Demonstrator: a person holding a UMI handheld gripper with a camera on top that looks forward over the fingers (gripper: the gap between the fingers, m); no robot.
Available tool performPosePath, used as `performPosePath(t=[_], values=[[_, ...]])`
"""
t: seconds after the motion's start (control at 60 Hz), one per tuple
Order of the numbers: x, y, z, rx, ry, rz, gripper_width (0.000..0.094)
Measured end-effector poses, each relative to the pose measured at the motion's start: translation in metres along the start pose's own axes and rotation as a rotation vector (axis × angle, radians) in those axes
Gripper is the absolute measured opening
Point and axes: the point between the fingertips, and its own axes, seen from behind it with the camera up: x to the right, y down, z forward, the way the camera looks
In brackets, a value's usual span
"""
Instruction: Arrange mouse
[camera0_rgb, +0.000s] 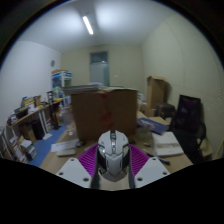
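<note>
the tool clenches a grey mouse between its purple pads at lower centre, above a cluttered counter; cardboard boxes behind, ceiling light upper centre, black chair right.

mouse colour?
Silver-grey with a dark centre strip, mouse held between the gripper fingers; gripper view shows it best.

- The lower end of the grey-and-white computer mouse is hidden where it sinks between the claw's fingers.
- The large brown cardboard box screens the worktop behind it.
- Items on the cluttered shelves are too small to tell.
</note>
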Motion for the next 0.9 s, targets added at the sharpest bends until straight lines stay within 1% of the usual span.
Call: performPosePath(t=[0.067, 0.1, 0.167, 0.217, 0.333, 0.433, 0.533, 0.55, 0.633, 0.683, 0.733, 0.8, 0.817, 0.85, 0.883, 0.9], values=[[-0.061, -0.002, 0.004, 0.002, -0.071, -0.025, 0.0424], [-0.088, 0.001, 0.010, -0.016, -0.112, -0.026, 0.0422], [-0.139, 0.029, 0.024, -0.073, -0.172, -0.027, 0.0421], [-0.164, 0.055, 0.038, -0.124, -0.191, -0.035, 0.0419], [-0.180, 0.125, 0.069, -0.265, -0.164, -0.062, 0.0422], [-0.176, 0.165, 0.083, -0.343, -0.129, -0.064, 0.0421], [-0.168, 0.193, 0.088, -0.396, -0.102, -0.067, 0.0432], [-0.168, 0.189, 0.090, -0.373, -0.102, -0.074, 0.0423], [-0.165, 0.193, 0.088, -0.369, -0.089, -0.111, 0.0432], [-0.166, 0.193, 0.089, -0.370, -0.087, -0.104, 0.0488], [-0.166, 0.191, 0.089, -0.376, -0.088, -0.095, 0.0524], [-0.169, 0.192, 0.088, -0.387, -0.109, -0.097, 0.0598], [-0.170, 0.193, 0.087, -0.390, -0.117, -0.098, 0.0629], [-0.173, 0.193, 0.081, -0.398, -0.139, -0.094, 0.0773], [-0.175, 0.193, 0.076, -0.398, -0.153, -0.081, 0.0868], [-0.175, 0.193, 0.073, -0.397, -0.159, -0.076, 0.0853]])
